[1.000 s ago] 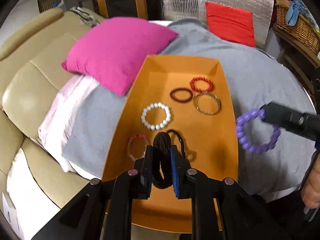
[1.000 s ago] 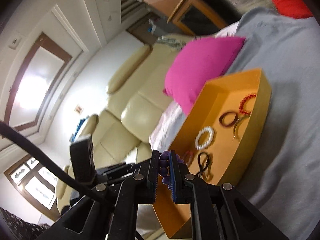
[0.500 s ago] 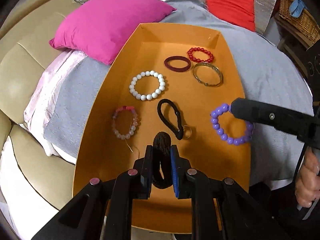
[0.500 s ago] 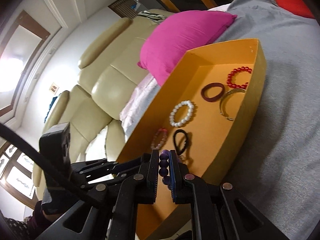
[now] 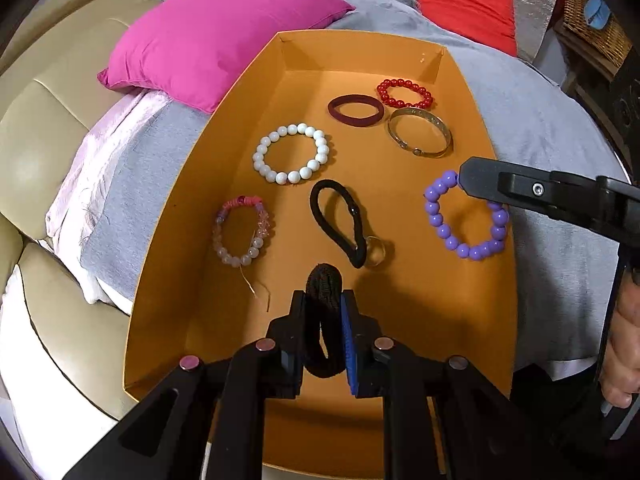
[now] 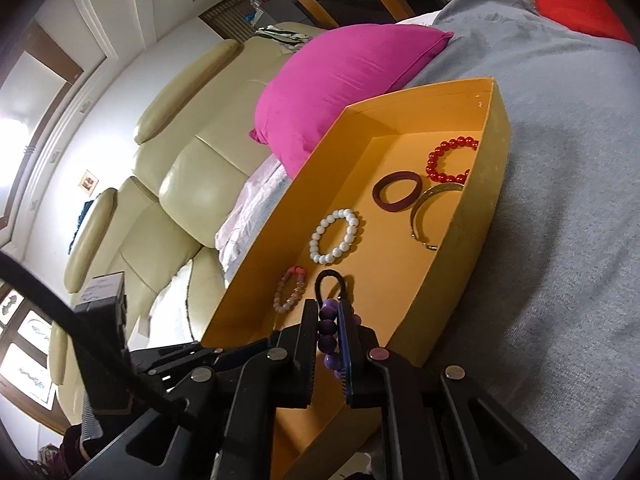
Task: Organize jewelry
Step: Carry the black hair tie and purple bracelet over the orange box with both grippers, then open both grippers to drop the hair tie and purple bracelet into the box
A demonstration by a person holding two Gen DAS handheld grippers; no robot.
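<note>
An orange tray [image 5: 472, 320] lies on a grey blanket. My left gripper [image 5: 323, 308] is shut on a black fabric hair tie [image 5: 324, 284], low over the tray's near end. My right gripper [image 6: 329, 316] is shut on a purple bead bracelet [image 5: 466, 220], which hangs over the tray's right side; its fingers [image 5: 480, 178] reach in from the right in the left wrist view. In the tray lie a white bead bracelet [image 5: 291, 154], a pink bead bracelet [image 5: 242, 230], a black cord loop with a ring [image 5: 338, 220], a maroon band [image 5: 355, 111], a red bead bracelet [image 5: 404, 93] and a metal bangle [image 5: 419, 137].
A magenta pillow [image 5: 216, 32] lies left of the tray's far end. A beige leather sofa [image 5: 36, 120] stands on the left. A red cushion [image 5: 464, 4] leans at the back and a wicker basket [image 5: 592, 28] stands at the far right. A hand [image 5: 620, 344] holds the right gripper.
Both grippers have come down toward the tray. The purple bracelet has moved from beyond the tray's right wall to over its floor. The black hair tie hangs lower over the near end.
</note>
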